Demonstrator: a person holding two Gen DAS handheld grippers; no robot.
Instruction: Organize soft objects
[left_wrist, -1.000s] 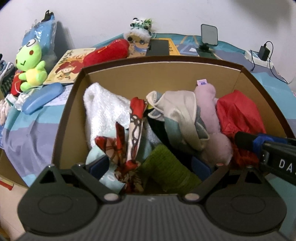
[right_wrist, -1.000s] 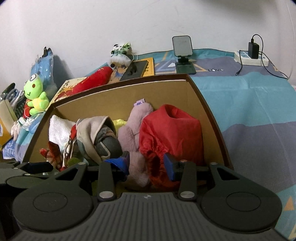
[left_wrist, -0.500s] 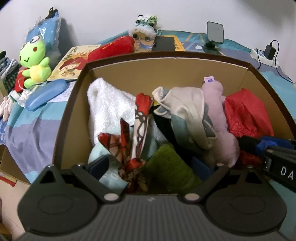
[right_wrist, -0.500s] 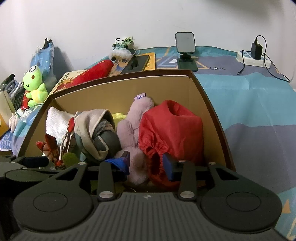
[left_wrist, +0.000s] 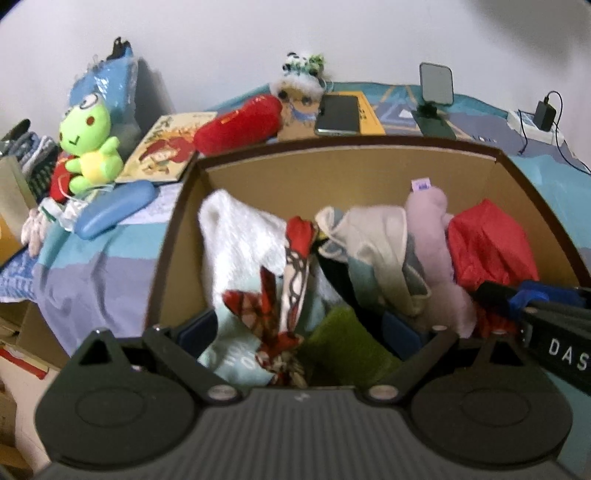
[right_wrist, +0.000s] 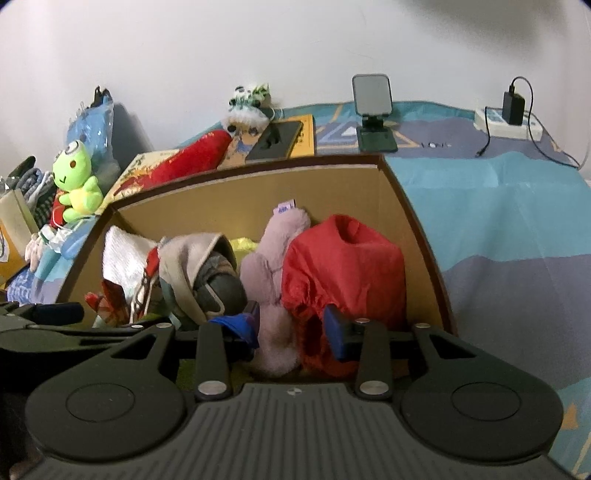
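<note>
The right hand-held gripper sits low at the near edge of the box, and its jaws have narrowed over the last second; the last step of that closing is slight. Between its blue pads are the lower end of the pink plush and a fold of the red bag — the pads look to press into both, though how firm the hold is I cannot tell. The hand itself has not shifted. The left hand-held gripper stands wide apart over the near left of the box, with the patterned cloth and green cloth between its fingers but not pinched; its view has eased slightly since a second ago, no more. All soft items remain inside the box on the bed: white towel at left, grey garment in the middle, pink plush and red bag at right. The frog and red plush lie outside on the bed, untouched. Judgement: the right side is mid-grasp, likely the start of a lift or a tuck — the catch on two items at once risks dragging the red bag along with the plush. Sorting is at an early to middle stage.
</note>
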